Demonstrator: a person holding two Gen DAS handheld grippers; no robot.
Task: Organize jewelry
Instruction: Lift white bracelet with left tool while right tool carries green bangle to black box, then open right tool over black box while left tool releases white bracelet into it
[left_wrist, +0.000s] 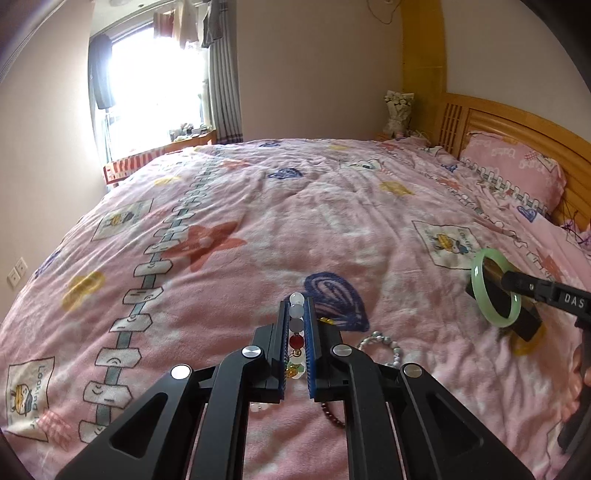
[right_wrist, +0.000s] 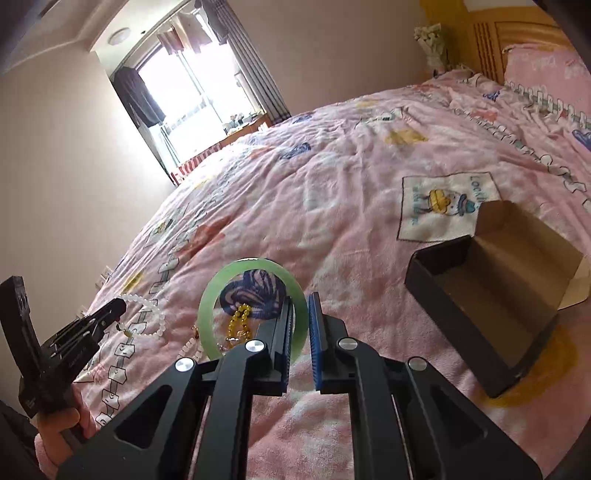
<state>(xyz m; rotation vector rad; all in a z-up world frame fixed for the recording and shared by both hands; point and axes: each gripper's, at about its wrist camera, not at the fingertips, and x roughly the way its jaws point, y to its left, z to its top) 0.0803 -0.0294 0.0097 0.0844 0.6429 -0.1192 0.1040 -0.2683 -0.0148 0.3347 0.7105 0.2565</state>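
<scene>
My left gripper (left_wrist: 297, 310) is shut on a beaded bracelet (left_wrist: 296, 325) of white, grey and red beads, held above the pink bedspread. It also shows in the right wrist view (right_wrist: 146, 317) at the left, hanging from the left gripper (right_wrist: 118, 308). My right gripper (right_wrist: 301, 306) is shut on a green jade bangle (right_wrist: 221, 291), lifted above the bed; the bangle also shows in the left wrist view (left_wrist: 495, 291). An open black cardboard box (right_wrist: 491, 295) stands to the right of my right gripper.
A grey pearl bracelet (left_wrist: 384, 345), a dark red bead bracelet (left_wrist: 332, 415) and a yellow bead bracelet (right_wrist: 240, 323) lie on the bedspread (left_wrist: 258, 229). A pink pillow (left_wrist: 513, 170) and a wooden headboard (left_wrist: 517, 122) are at the far right.
</scene>
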